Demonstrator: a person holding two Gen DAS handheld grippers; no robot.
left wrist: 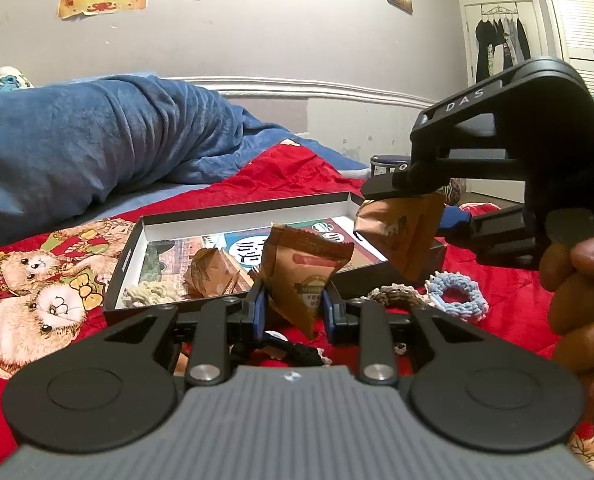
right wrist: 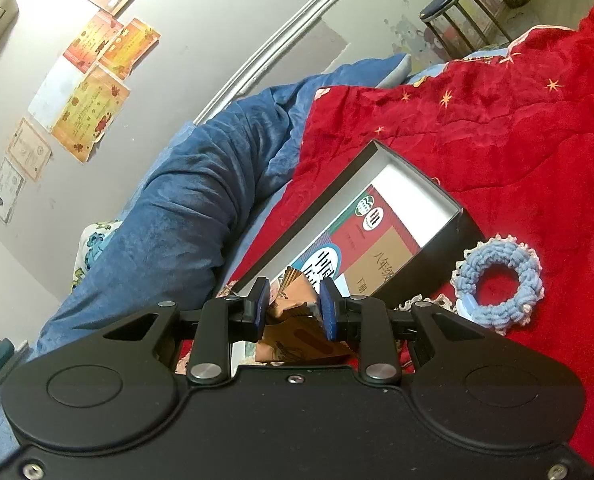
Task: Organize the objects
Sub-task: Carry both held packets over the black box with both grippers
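Left wrist view: left gripper (left wrist: 293, 306) is grasping a brown packet (left wrist: 303, 276), pads pinching its lower half, just in front of the box (left wrist: 127, 256).
Right gripper (left wrist: 407, 194): is clamping a second brown packet (left wrist: 403, 236) over the box's right corner.
Box contents: a printed booklet (left wrist: 241, 246), another packet and a pale crochet piece are lying inside.
Outside: blue crochet ring (right wrist: 497, 284) is resting on the red blanket (right wrist: 517, 140).
Risk: both packets are hanging by slim pinches; releasing at the rim could be dropping them onto the blanket.
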